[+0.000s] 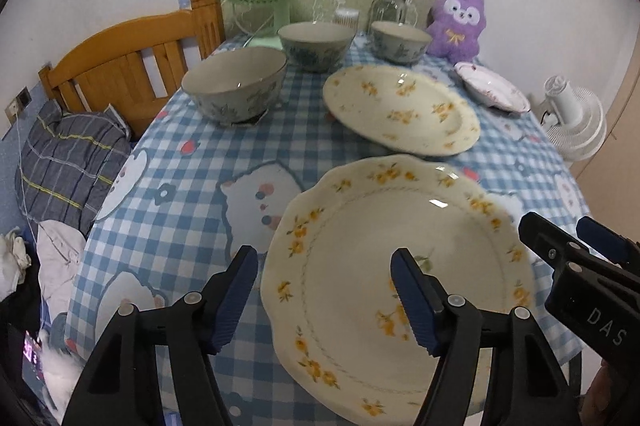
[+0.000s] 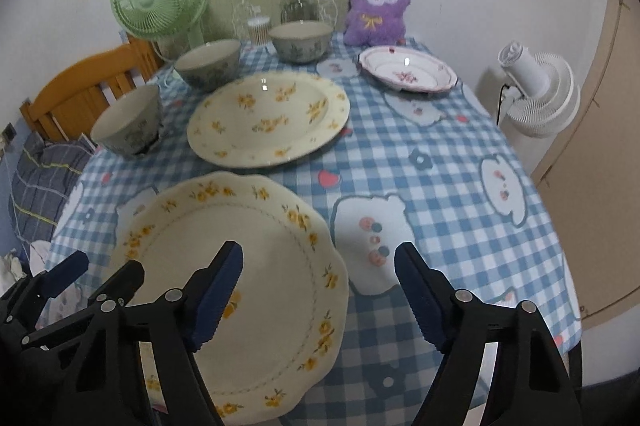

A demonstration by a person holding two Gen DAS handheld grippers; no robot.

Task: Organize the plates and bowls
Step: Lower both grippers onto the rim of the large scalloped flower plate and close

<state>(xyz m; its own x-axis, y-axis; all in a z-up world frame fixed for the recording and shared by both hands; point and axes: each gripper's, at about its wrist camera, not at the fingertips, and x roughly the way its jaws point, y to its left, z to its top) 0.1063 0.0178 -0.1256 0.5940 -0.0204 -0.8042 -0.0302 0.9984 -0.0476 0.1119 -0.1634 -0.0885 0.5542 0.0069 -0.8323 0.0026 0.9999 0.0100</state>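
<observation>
Both grippers are hanging over the near plate (image 1: 400,278), the scalloped cream one with yellow flowers, which is lying flat on the bench (image 1: 192,162) at its near edge. The left gripper (image 1: 324,300) is straddling that plate's left rim: one finger is showing over the checked cloth just outside the rim, the other over the plate's well. The right gripper (image 2: 318,296) is doing the same at the right rim, one finger over the well, the other over the cloth. The jaws of both are standing spread, with the rim showing between them but nothing pinched; whether any pad is touching the china I cannot tell.

Beyond the near plate, just behind it, a second yellow-flowered plate (image 2: 268,120) is lying flat. Farther back and to the right of it sits a pink-flowered plate (image 2: 406,69). Three bowls (image 1: 236,86) are standing apart from one another, left of and behind the near plate.

The step in hand looks like the approach to a two-handed lift of the near plate, so nothing seems sorted yet. The next move likely calls for each pair of jaws to settle over its rim and press together evenly, since a thin glazed edge could slip. Then the plate would need lifting level, probably toward the second plate for stacking.
</observation>
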